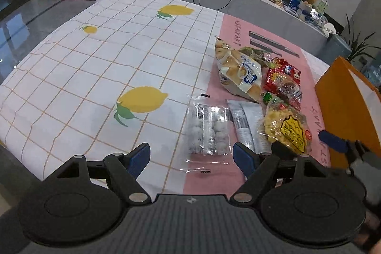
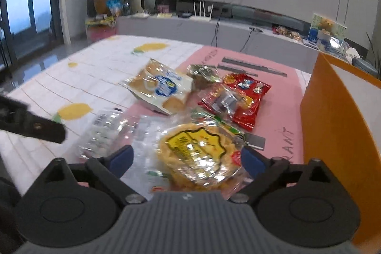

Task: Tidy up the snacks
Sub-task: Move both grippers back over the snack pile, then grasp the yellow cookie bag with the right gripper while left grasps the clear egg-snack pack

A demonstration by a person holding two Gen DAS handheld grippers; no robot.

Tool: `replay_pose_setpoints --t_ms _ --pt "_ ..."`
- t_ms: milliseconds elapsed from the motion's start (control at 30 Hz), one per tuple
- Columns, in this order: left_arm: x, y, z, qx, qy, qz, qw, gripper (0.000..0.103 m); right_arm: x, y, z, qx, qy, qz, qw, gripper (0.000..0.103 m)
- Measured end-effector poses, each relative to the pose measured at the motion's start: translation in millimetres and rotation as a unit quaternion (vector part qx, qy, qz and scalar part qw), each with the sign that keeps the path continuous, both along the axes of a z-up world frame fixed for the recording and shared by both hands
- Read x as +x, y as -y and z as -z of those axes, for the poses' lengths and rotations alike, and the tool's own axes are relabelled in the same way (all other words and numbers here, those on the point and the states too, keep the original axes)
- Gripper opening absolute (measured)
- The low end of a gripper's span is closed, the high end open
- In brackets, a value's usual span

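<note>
Two wrist views over a bench (image 1: 100, 68) covered by a white grid cloth printed with lemons, with a pink mat (image 1: 214, 180) laid over its right part.

Landmark: the yellow snack bag (image 1: 287, 129), a clear packet of pale yellow crisps bearing a yellow label, lying on the pink mat.

Left hand-held gripper (image 1: 191, 160): jaws spread wide, nothing between the pads. It hovers above the clear pack of round white sweets (image 1: 208, 127), which lies left of the yellow snack bag across the edge where mat meets cloth.

Right hand-held gripper (image 2: 187, 158): jaws spread wide. The yellow snack bag (image 2: 200, 156) lies between its blue fingers (image 2: 253, 162); this view is blurred, and neither pad visibly presses on the bag. In the left wrist view one blue finger of this gripper shows just right of the bag.

Other snacks, relative to the yellow snack bag:
- silver-white packet (image 1: 245, 125), between it and the sweets pack;
- bread bag (image 1: 239, 73) with a blue and white label, beyond it and to the left;
- red snack packet (image 1: 283, 82), directly beyond it, with a small clear packet lying on top;
- green wrapped item (image 1: 254, 55), farthest beyond, behind the bread bag.

An orange paper bag (image 1: 343, 108) stands upright to the right of the yellow snack bag, at the mat's edge.
</note>
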State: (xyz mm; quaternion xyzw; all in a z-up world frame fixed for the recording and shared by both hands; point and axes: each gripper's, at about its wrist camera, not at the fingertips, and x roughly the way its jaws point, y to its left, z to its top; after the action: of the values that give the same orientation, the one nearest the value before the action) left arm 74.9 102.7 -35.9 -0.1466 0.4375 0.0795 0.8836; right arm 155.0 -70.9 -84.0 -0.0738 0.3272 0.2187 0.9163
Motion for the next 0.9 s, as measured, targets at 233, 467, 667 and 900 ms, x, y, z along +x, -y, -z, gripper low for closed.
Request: replay_pose_setpoints --t_ms 233,467,667,900 --pt "1 -3 -1 0.003 0.009 -0.017 0.9998 0.093 26 -5 13 -0.037 -0.018 -0.065 0.997 0.1" --pt "2 0 -1 0.011 0.011 -0.015 0.9998 0.093 34 3 23 -0.011 -0.005 -0.069 0.998 0.1" --pt "0 1 -1 0.013 0.014 -0.009 0.9998 0.093 29 9 23 0.0 0.001 -0.06 0.998 0.084" --pt "-2 -5 -4 -0.011 0.023 -0.013 0.9996 0.093 14 12 17 -0.004 0.014 -0.032 0.999 0.072"
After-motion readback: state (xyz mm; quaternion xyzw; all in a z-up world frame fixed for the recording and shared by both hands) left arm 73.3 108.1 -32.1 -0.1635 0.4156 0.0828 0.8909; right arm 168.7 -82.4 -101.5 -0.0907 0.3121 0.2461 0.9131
